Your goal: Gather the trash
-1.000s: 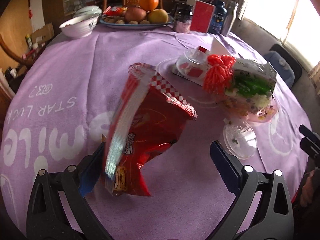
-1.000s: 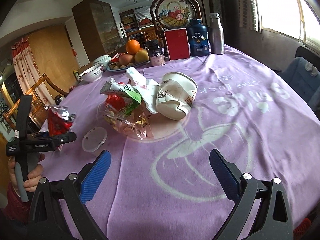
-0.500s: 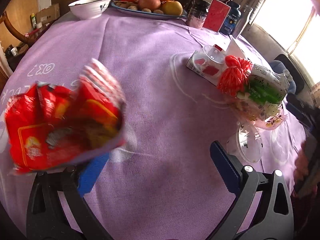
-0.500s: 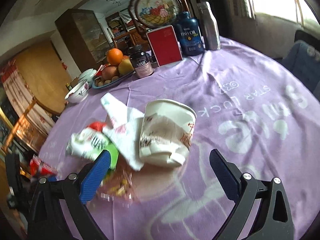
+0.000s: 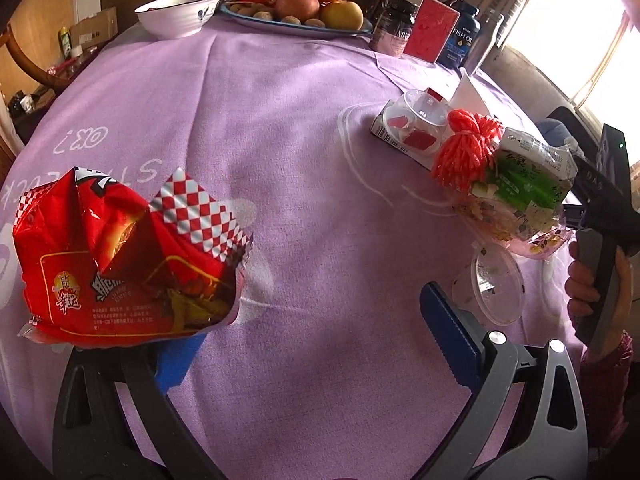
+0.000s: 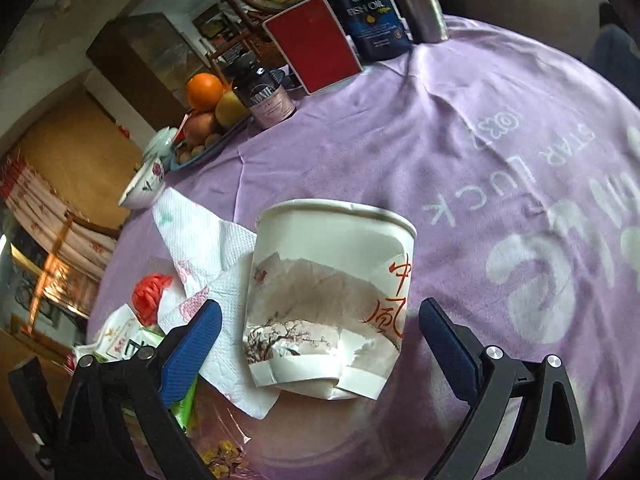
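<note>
Only the left wrist view shows the red snack bag [image 5: 128, 264] lying over the left gripper's [image 5: 316, 340] wide-open jaws. The right gripper [image 6: 320, 332], angled down, has just been closing around the crushed paper cup [image 6: 328, 292], pads not yet touching.

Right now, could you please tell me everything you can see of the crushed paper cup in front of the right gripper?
The paper cup is white, printed with a pale landscape, a blossoming branch and red characters. It lies on its side on the purple tablecloth, rim pointing away from the camera, its wall dented and torn near the base. A white paper napkin touches its left side. The right gripper straddles it; its jaws have just been closing, but the pads do not yet press on it.
</note>
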### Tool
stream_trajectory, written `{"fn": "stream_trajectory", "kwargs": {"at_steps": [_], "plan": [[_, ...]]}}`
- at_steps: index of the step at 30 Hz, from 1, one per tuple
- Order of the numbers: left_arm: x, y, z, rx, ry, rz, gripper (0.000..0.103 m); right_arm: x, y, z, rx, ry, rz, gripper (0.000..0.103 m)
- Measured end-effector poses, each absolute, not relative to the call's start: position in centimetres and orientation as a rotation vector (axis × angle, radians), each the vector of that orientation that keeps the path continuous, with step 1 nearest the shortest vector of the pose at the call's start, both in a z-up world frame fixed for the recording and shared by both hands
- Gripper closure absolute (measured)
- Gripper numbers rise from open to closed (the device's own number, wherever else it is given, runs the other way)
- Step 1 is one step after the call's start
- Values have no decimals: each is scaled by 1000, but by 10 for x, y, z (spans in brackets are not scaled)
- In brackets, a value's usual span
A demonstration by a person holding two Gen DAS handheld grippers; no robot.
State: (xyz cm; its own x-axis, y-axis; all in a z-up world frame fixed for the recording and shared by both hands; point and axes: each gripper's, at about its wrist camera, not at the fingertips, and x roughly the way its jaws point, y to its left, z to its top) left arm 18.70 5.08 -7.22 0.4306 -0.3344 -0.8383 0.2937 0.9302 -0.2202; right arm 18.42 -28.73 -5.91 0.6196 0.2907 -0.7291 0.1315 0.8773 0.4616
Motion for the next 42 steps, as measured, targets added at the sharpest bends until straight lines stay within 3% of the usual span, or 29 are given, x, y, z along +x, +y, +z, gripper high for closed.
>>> {"fn": "stream_trajectory", "kwargs": {"at_steps": [5,9,12,21,34,42], "plan": [[187,55,-67,-86,1042,-432,7,173,-310,-47,506,831,-19,29],[177,62,-48,-105,931,-438,7,166,-329,-42,480,787,-128,26],[172,65,-38,-101,865,-418,7,169,-328,-45,504,809,-85,17],[183,107,-28,-267,799,-283,7,159,-328,-39,578,767,-22,8],[202,108,-49,-438,930,-409,7,150,-330,-29,552,710,-67,8],[222,70,-33,-305,989,-290,7,150,-327,-25,499,703,-88,8]]}}
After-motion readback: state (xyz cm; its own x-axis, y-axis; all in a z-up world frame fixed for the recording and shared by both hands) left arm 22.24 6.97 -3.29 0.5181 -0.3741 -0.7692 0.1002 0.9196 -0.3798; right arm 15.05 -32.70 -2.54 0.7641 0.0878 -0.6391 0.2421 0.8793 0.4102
